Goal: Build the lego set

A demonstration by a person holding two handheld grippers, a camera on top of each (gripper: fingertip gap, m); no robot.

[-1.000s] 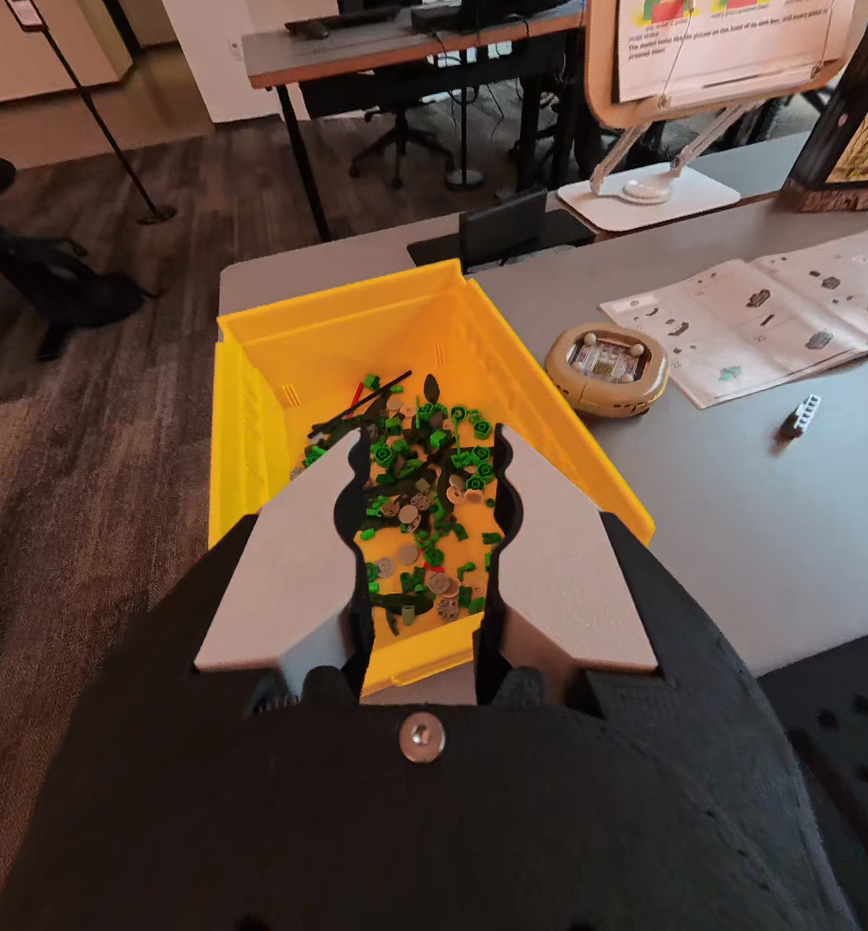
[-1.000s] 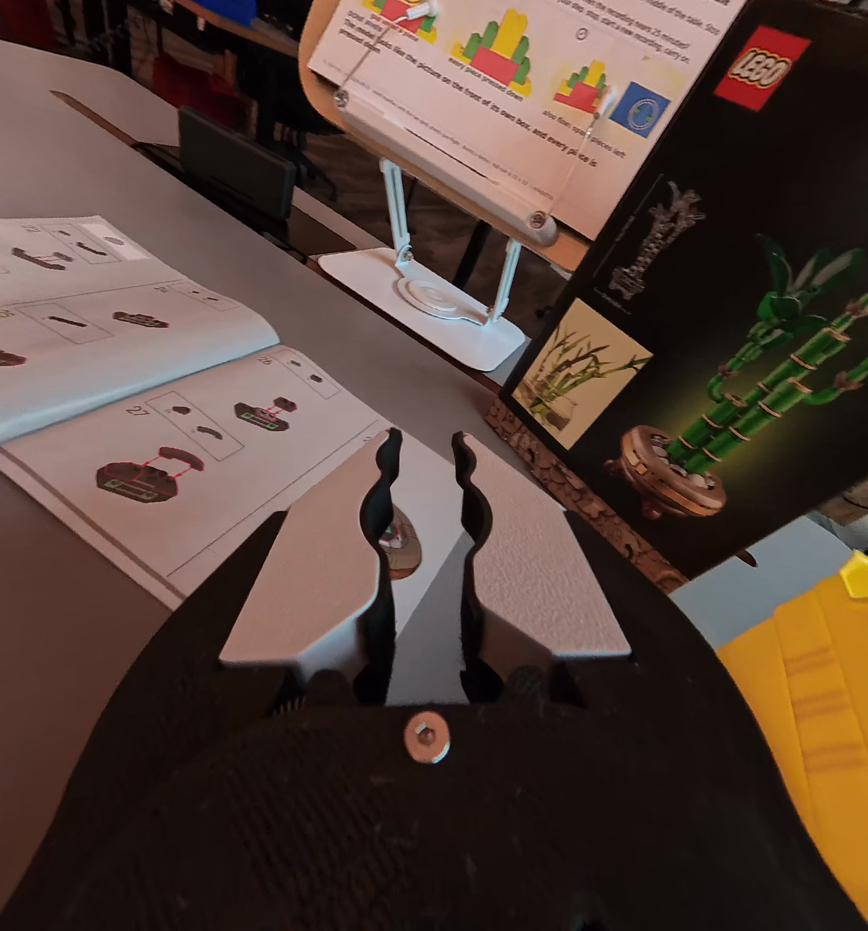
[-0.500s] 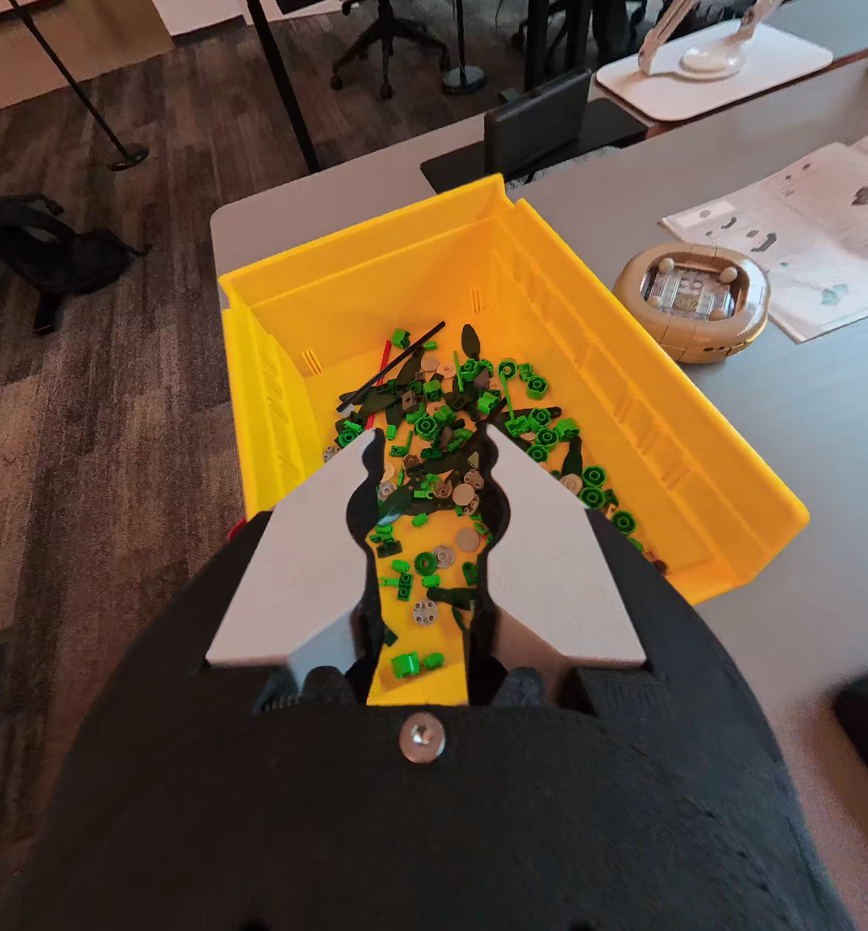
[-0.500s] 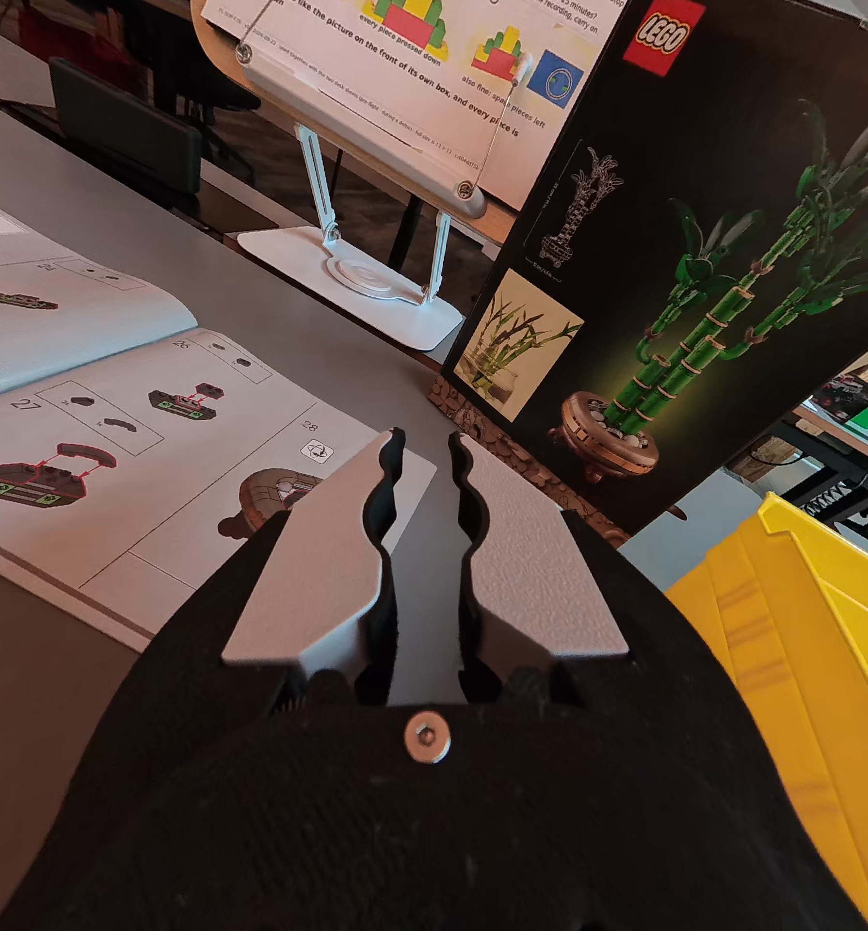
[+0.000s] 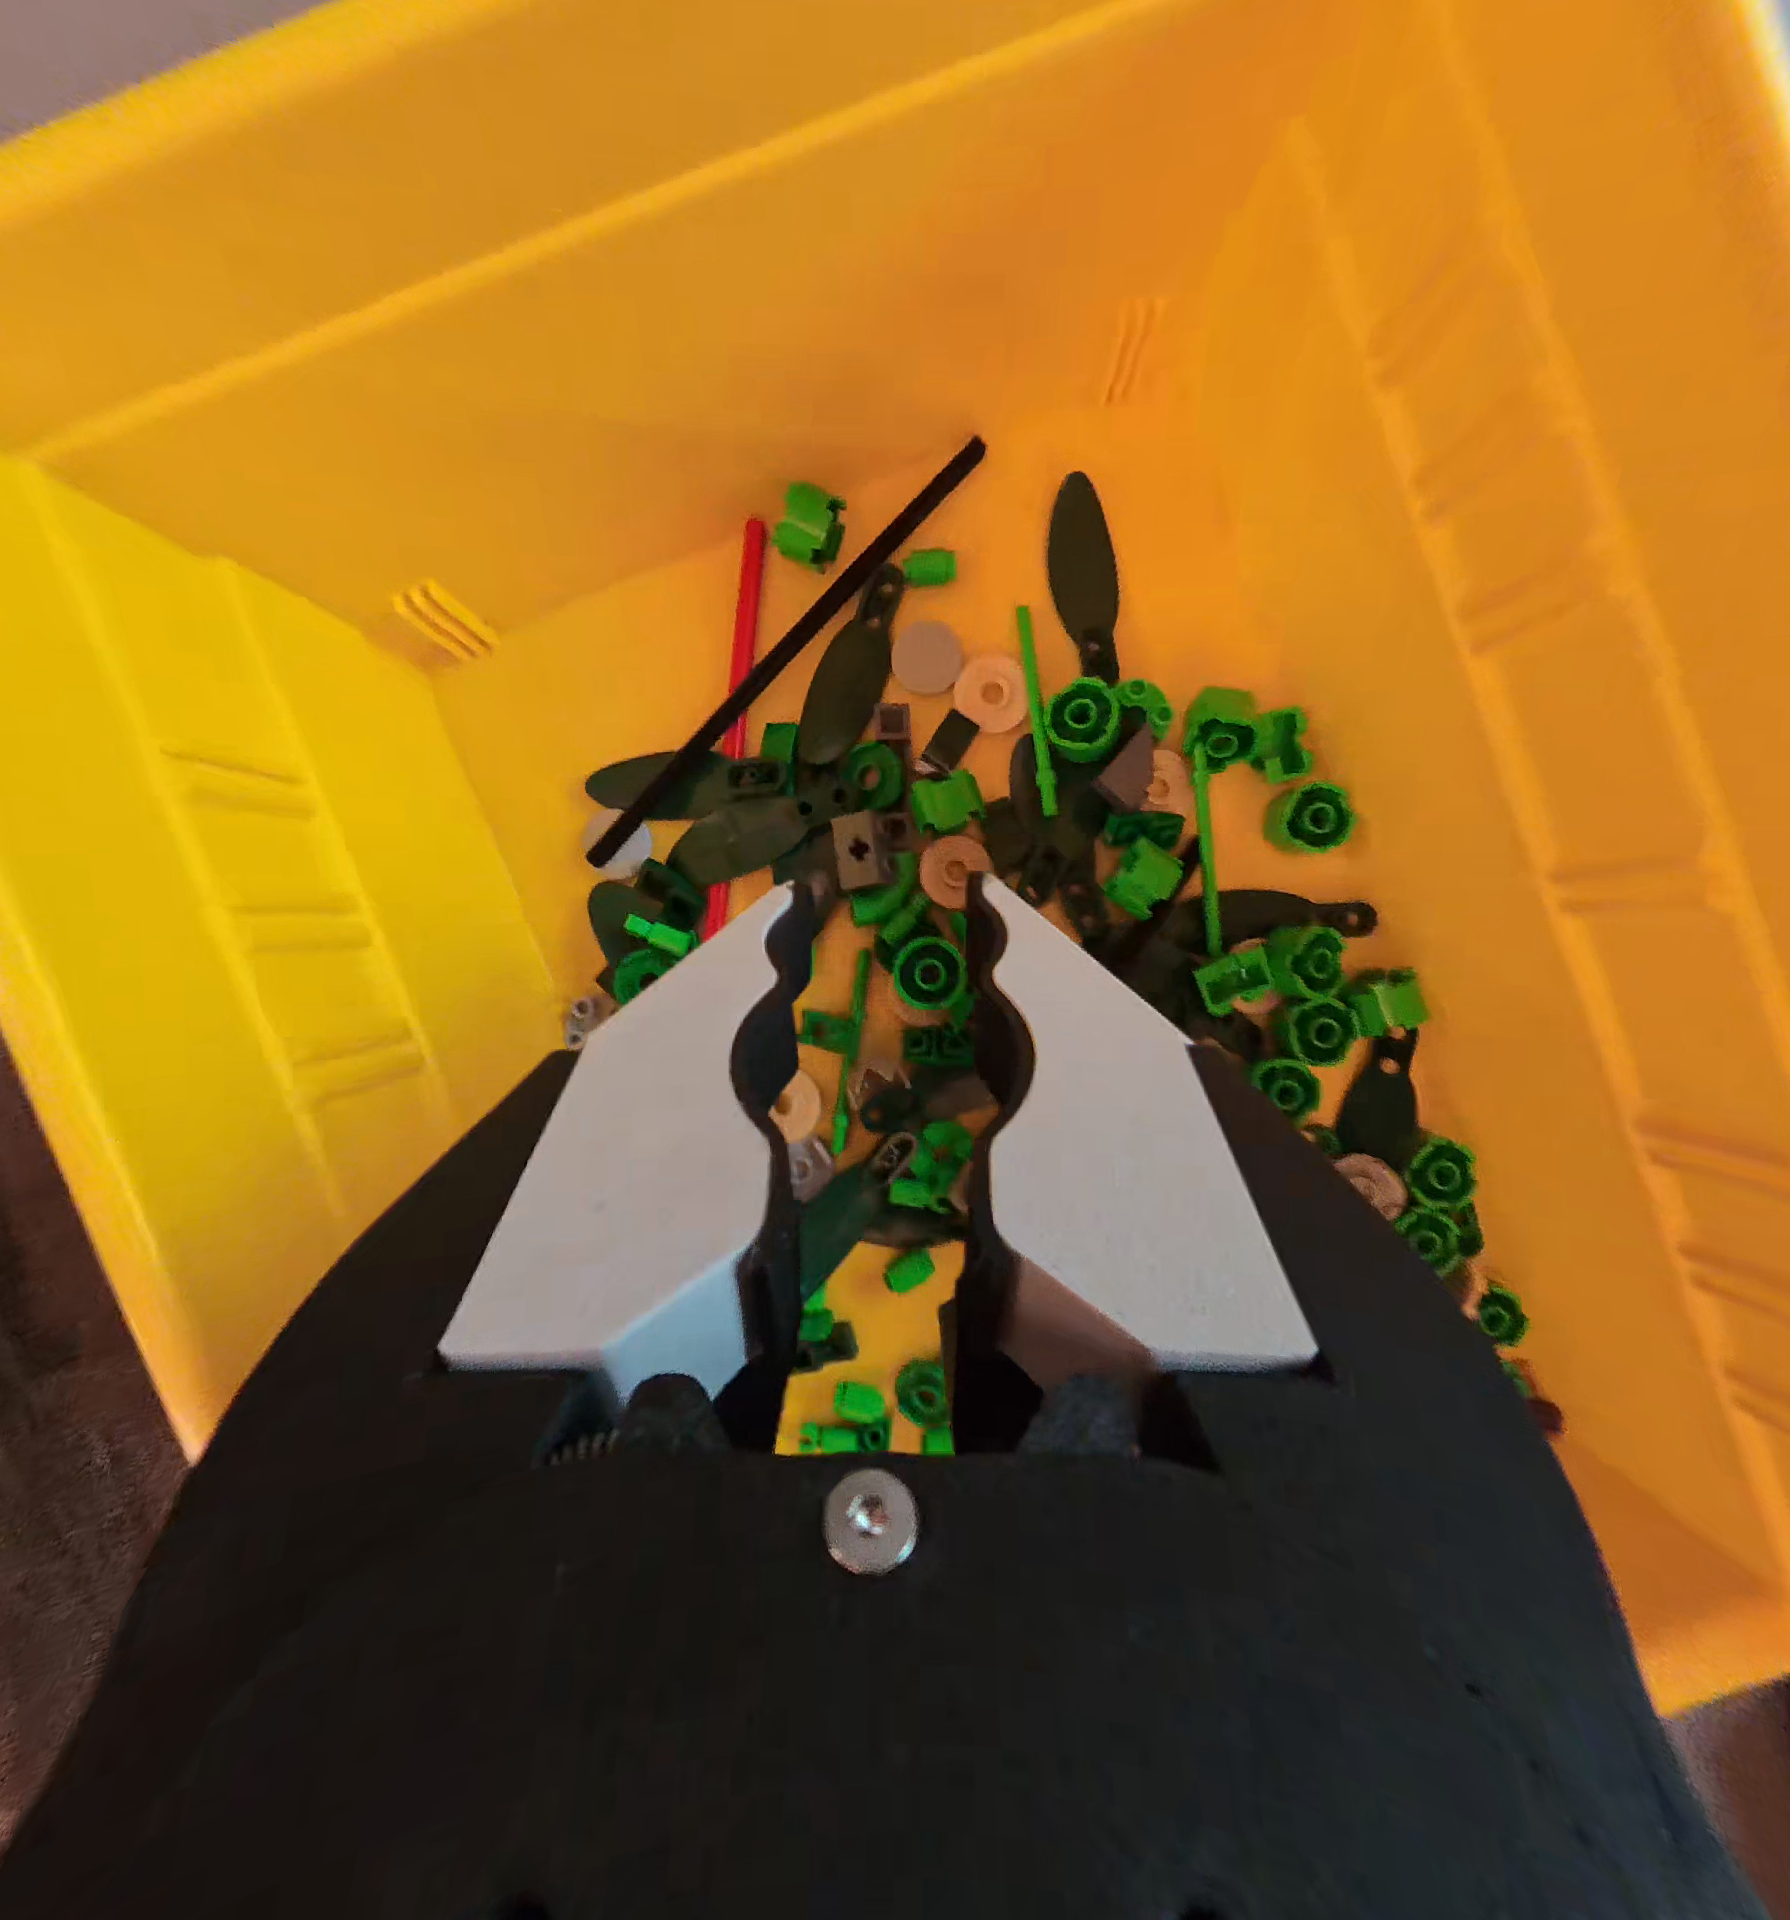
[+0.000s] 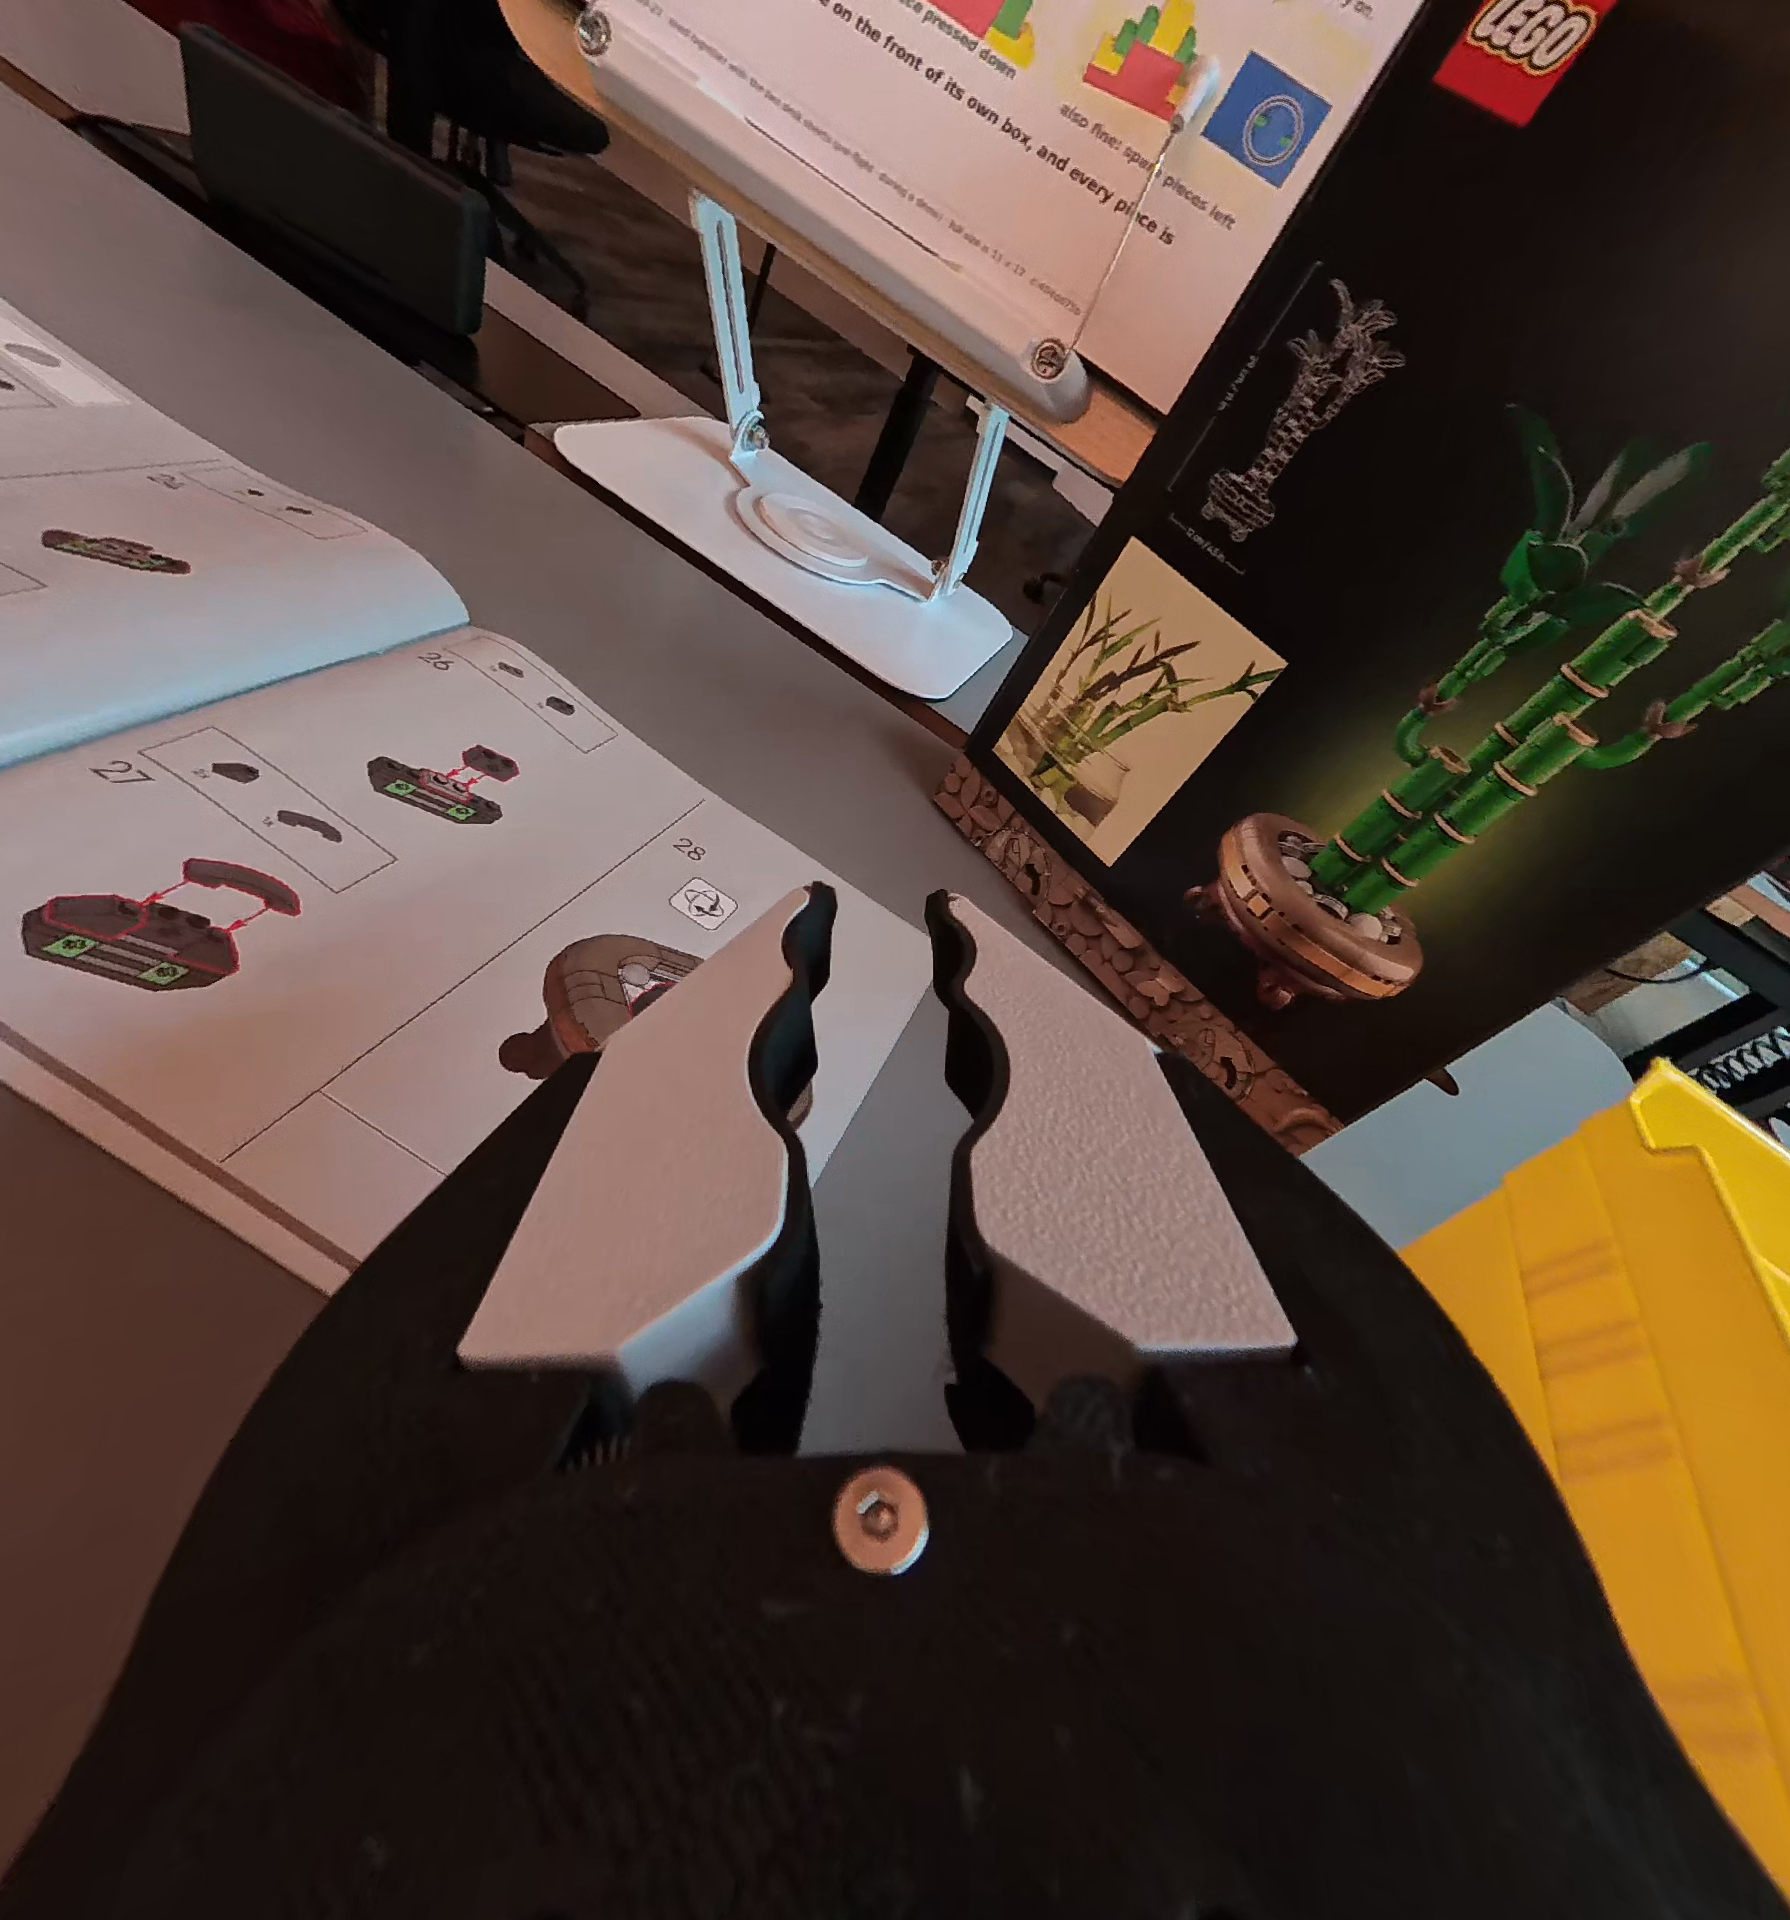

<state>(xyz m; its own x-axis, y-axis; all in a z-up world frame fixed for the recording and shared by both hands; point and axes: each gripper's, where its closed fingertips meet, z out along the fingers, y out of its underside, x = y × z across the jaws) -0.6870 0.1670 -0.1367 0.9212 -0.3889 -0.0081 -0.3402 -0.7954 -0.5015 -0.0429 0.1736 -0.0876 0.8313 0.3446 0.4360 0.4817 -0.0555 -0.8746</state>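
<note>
In the left wrist view a yellow bin [image 5: 351,343] fills the frame. On its floor lies a pile of small lego pieces [image 5: 1078,862]: green round bricks, dark leaf pieces, tan and grey round plates, a black rod [image 5: 787,649] and a red rod [image 5: 740,665]. My left gripper [image 5: 886,894] is open and empty, low inside the bin, its tips over the pile near a green round brick [image 5: 929,971]. My right gripper [image 6: 880,904] is open and empty, above the grey table [image 6: 579,582] at the corner of the open instruction booklet [image 6: 247,883].
The black lego box [image 6: 1493,582] with a bamboo picture stands upright right of the booklet. A white stand [image 6: 797,540] holding a sheet board is behind it. A second yellow bin [image 6: 1649,1403] is at the right gripper's right. Bin walls close in around the left gripper. Some 65 centimeters of space lies between my two pairs of fingers. Between my left fingertips and the black rod [image 5: 787,649] there is roughly 6 centimeters.
My left gripper has moved forward and down into the yellow bin, close over the pieces. My right gripper has shifted only slightly over the booklet corner. Both stay open.
</note>
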